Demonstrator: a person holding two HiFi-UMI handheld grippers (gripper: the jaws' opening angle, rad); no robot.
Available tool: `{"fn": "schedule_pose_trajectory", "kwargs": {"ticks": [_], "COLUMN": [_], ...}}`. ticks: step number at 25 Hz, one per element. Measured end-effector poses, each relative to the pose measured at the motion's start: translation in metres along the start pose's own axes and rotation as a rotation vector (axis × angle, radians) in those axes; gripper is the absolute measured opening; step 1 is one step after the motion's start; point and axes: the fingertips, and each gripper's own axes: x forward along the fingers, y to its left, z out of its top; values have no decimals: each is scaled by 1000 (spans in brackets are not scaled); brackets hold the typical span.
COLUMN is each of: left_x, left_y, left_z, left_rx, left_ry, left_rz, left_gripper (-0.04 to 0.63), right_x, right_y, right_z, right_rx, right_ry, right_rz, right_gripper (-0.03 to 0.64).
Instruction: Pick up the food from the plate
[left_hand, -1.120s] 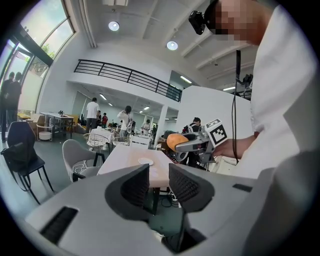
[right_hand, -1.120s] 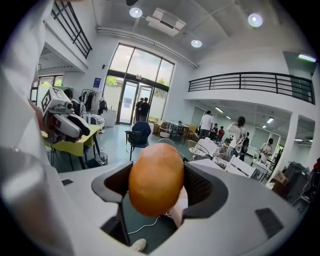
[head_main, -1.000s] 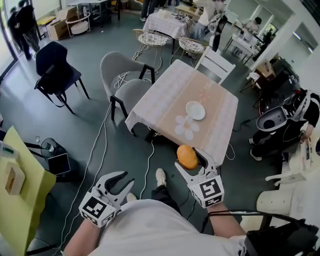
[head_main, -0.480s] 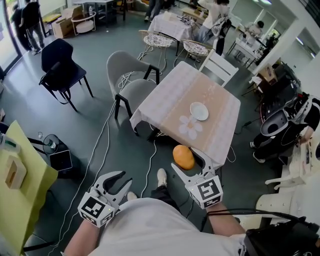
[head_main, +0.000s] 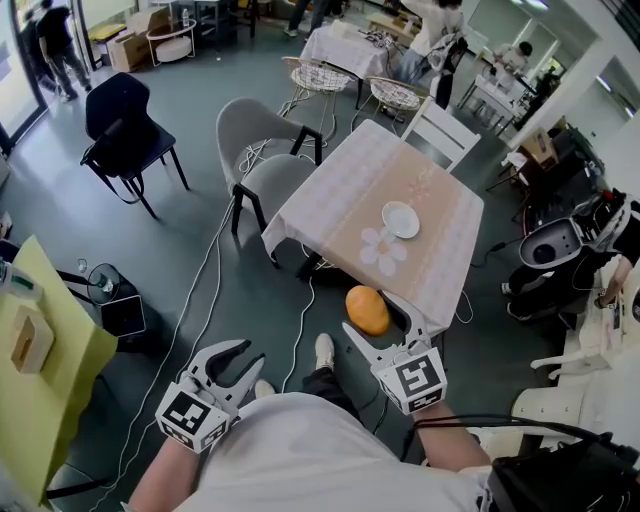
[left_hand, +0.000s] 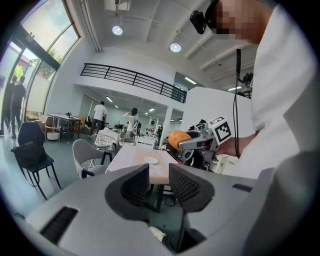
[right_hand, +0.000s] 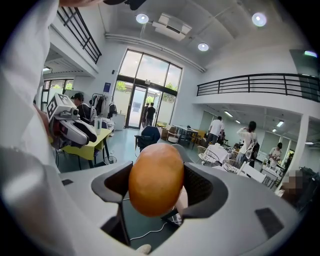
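Observation:
A round orange piece of food is held in the air in front of the person, short of the table's near edge, with my right gripper shut on it. In the right gripper view the food fills the gap between both pads. The white plate lies bare on the table with its pale patterned cloth. My left gripper hangs low at the left, open, with nothing between its fingers. From the left gripper view the food and the plate also show.
A grey chair stands at the table's left and a white chair at its far end. A black chair is further left. A yellow table is close at the left. Cables run over the floor. People stand at the back.
The view has shifted a little, so the table sits slightly further right. The right gripper still holds the food, and both grippers have hardly moved.

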Motion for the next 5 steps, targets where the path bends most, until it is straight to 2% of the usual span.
{"fn": "schedule_pose_trajectory", "kwargs": {"ticks": [5], "left_x": [6], "left_y": [-4], "left_z": [2], "left_rx": [6], "left_ry": [7], "left_rz": [-11], "left_gripper": [127], "right_x": [-5], "right_y": [-6], "right_z": [-2], "right_rx": [7], "right_ry": [0], "right_rz": [-11], "right_gripper": [330]}}
